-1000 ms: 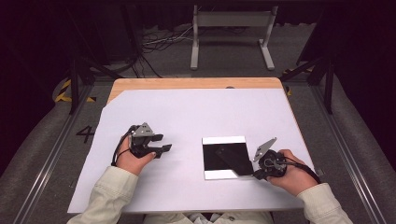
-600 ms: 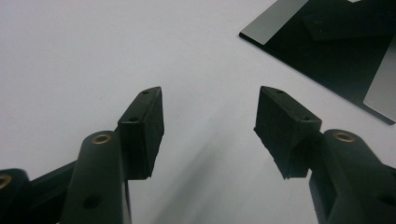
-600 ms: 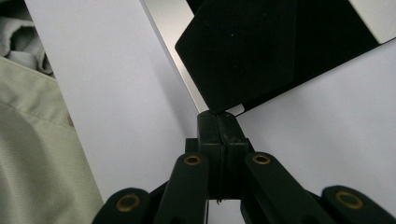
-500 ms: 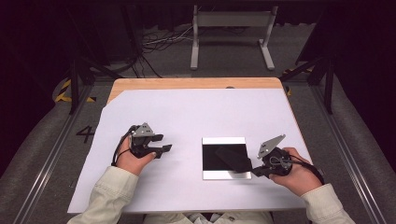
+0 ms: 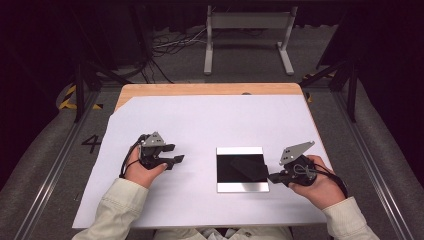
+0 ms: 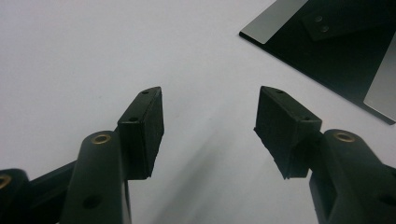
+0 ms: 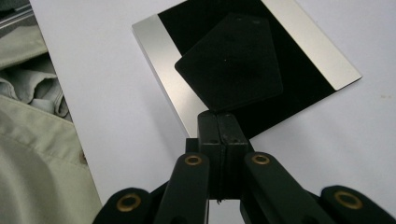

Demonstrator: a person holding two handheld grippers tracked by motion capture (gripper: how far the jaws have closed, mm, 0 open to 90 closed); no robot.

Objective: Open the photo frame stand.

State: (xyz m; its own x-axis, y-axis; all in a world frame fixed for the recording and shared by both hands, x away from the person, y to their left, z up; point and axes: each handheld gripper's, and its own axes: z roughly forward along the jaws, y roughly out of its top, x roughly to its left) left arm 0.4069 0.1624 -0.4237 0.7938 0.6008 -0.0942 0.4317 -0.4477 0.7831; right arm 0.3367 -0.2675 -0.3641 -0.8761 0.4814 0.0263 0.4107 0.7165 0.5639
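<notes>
Seen from the high view, a person is sitting at a table covered by a white sheet [image 5: 210, 120] and is holding a two-jaw tool in each hand.

The right gripper [image 5: 274, 176] is lying toward four o'clock on the sheet, with its jaws pointing toward nine o'clock. In the right gripper view its jaws are standing pressed together, and their tips are pinching the near corner of a thin black card [image 7: 231, 63]. The card is spreading out from the tips toward twelve o'clock, above a square plate [image 7: 154, 37] that is black in the middle with a silver band along two opposite edges. Whether the far end of the card is touching the plate cannot be told. In the high view the card [image 5: 248, 169] is showing as a dull dark shape over the plate's [image 5: 242, 187] glossy black middle, at the plate's three o'clock side.

The left gripper [image 5: 176, 160] is resting toward eight o'clock on the sheet, well apart from the plate, with its jaws pointing toward three o'clock. In the left gripper view its jaws are standing wide apart with bare sheet between them, grasping nothing; the plate [image 6: 273, 21] is lying at two o'clock beyond them.

A pale sleeve [image 7: 37, 154] is showing at eight o'clock in the right gripper view.
</notes>
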